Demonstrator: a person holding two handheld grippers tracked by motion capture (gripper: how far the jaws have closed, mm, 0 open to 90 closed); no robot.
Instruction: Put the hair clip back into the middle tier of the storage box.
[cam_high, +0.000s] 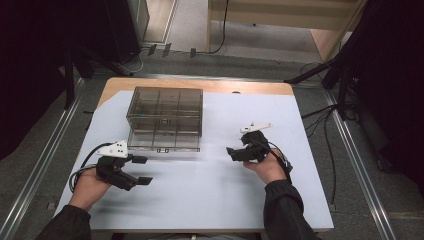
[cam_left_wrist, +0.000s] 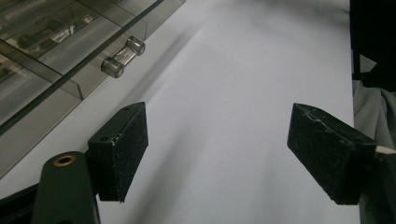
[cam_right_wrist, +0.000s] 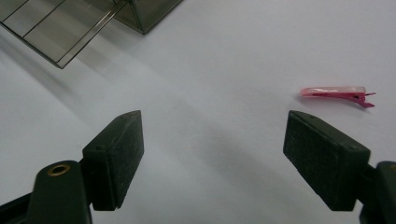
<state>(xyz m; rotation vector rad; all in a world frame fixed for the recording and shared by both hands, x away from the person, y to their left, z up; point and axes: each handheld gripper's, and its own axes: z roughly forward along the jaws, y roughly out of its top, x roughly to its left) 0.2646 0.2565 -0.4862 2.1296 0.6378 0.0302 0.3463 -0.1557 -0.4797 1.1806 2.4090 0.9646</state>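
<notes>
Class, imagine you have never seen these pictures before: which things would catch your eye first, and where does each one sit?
First, the smoky transparent compartment box, standing at the far middle of the white-covered table. Next, the two black tools on the near side: the left hand-held gripper near the box's front corner and the right hand-held gripper opposite, both with jaws wide apart and empty. Last, a small pink hair clip lying alone on the white surface just ahead of the right one.

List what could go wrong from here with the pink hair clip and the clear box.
1. The pink hair clip is thin and lies flat on the white sheet, so the open right gripper may scrape or flick it rather than pinch it.
2. The smoky clear box looks light; the open left gripper near its small handle could shove it.
</notes>
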